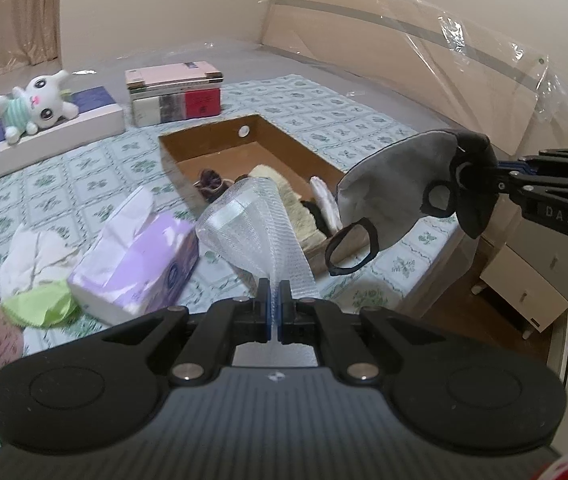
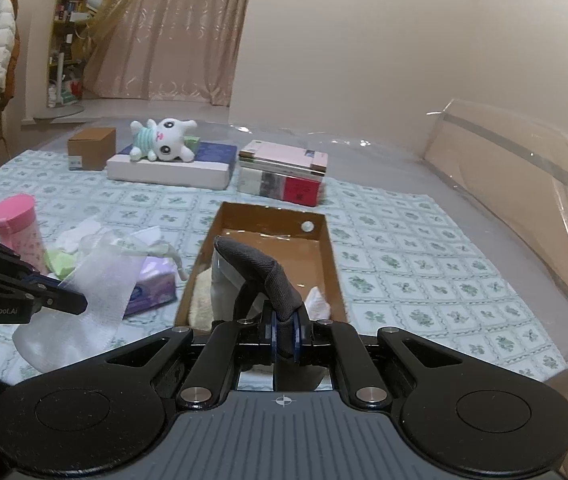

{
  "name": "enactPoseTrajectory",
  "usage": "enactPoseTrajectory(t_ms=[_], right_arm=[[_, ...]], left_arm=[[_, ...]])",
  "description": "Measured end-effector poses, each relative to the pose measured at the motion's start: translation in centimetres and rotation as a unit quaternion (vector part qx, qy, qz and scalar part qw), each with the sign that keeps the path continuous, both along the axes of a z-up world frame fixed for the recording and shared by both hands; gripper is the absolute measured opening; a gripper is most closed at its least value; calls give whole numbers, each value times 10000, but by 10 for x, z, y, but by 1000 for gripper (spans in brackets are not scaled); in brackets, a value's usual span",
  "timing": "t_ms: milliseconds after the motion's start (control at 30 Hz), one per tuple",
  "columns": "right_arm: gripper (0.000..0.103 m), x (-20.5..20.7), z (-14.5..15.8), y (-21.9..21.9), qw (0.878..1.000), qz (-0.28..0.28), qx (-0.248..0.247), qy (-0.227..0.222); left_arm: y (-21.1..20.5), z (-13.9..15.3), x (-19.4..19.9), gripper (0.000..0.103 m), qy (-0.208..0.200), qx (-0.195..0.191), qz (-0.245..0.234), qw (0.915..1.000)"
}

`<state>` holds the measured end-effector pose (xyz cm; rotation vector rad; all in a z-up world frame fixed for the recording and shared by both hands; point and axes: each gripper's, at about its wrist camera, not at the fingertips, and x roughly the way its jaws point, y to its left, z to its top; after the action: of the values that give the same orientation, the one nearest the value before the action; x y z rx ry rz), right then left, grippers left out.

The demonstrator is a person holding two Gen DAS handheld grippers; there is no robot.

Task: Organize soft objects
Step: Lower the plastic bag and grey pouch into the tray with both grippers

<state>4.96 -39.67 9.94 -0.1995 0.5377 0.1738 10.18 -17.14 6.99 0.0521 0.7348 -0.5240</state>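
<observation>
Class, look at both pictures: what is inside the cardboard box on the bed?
Inside the box: a cream fluffy item, a dark brown soft item and something white. The held mesh bag and mask hide the near end.

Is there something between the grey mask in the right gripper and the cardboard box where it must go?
Nothing visible blocks it. The mask hangs from the right gripper just over the near end of the open box. Soft items already lie at that end, but the far half of the floor is bare.
</observation>
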Motion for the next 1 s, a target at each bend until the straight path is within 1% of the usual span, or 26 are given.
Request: enactPoseTrajectory(t_ms=[333,567,700,833,1000], right_arm=[[7,46,5,-12,9999,50,-152,-37],[7,92,13,-16,9997,166,-158,-7],[7,118,13,-17,9995,231,-221,33],[7,145,12,-18,9993,299,-196,130],[7,173,9,-13,9984,416,-338,153]], left_arm=[[-28,13,50,2,-144,-4,-104,9998],[-44,26,93,2,-168,-99,-75,9998],[-49,33,115,2,-237,-123,-84,9996],[-52,33,136,2,-223,-90,-76,9997],[-53,29,163,2,-154,-71,12,9999]])
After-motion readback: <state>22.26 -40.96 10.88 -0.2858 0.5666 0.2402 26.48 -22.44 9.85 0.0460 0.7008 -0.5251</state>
